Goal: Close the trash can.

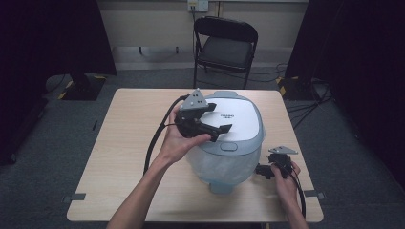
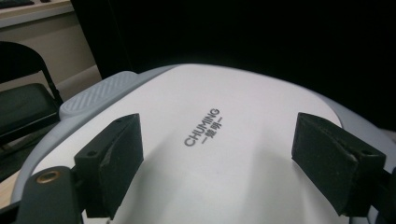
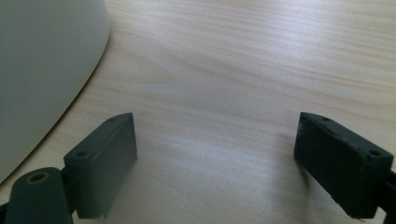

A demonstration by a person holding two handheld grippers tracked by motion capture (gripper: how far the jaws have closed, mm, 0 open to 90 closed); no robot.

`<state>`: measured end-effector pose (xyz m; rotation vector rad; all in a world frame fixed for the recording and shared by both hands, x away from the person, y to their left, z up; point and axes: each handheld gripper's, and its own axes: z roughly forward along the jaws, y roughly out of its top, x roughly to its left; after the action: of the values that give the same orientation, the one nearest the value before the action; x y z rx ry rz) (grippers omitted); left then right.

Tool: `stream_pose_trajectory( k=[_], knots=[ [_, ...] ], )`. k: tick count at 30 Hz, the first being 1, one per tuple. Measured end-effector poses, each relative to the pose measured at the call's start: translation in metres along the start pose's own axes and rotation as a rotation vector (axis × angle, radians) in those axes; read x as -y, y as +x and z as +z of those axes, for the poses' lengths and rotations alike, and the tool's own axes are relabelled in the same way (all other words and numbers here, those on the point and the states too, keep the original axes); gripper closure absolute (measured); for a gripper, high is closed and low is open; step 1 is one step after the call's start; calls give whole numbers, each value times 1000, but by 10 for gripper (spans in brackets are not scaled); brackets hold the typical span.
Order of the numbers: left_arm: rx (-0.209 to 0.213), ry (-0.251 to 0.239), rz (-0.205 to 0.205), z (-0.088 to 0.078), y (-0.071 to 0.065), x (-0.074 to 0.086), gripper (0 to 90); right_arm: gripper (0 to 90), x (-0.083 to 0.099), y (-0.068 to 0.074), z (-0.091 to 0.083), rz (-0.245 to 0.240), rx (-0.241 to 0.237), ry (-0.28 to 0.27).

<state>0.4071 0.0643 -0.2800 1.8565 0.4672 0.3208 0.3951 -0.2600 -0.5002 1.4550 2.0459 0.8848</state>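
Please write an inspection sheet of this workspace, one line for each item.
Surface: light wooden table, bare around the cooker.
Job's things: rice cooker, white lid shut, lettering CHUMING.
Clutter: nothing seen.
Grippers: left gripper open above the lid; right gripper open, low on the table beside the cooker.
Cables: black cable trails from the left gripper.
Surroundings: black folding chair behind, grey floor, dark curtains.
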Motion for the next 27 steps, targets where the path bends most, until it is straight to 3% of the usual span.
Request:
stream_pose_trajectory(
  k=[1,4,9,11,18,19,22,27],
  knots=[
    [-2,-15,-22,-2,1,0,162,120,0,0,0,0,0,0],
    [-33,-26,-26,-8,6,-3,162,120,0,0,0,0,0,0],
    [-7,-60,-79,-24,18,-1,162,120,0,0,0,0,0,0],
    [-48,-59,-62,-31,23,-1,160,120,0,0,0,0,0,0],
    [-118,-84,-90,-58,40,8,157,120,0,0,0,0,0,0],
    [-136,-91,-109,-63,43,10,158,120,0,0,0,0,0,0],
    [-188,-68,-110,-74,48,14,159,120,0,0,0,0,0,0],
    [-243,-83,-134,-98,57,25,160,120,0,0,0,0,0,0]
  ],
)
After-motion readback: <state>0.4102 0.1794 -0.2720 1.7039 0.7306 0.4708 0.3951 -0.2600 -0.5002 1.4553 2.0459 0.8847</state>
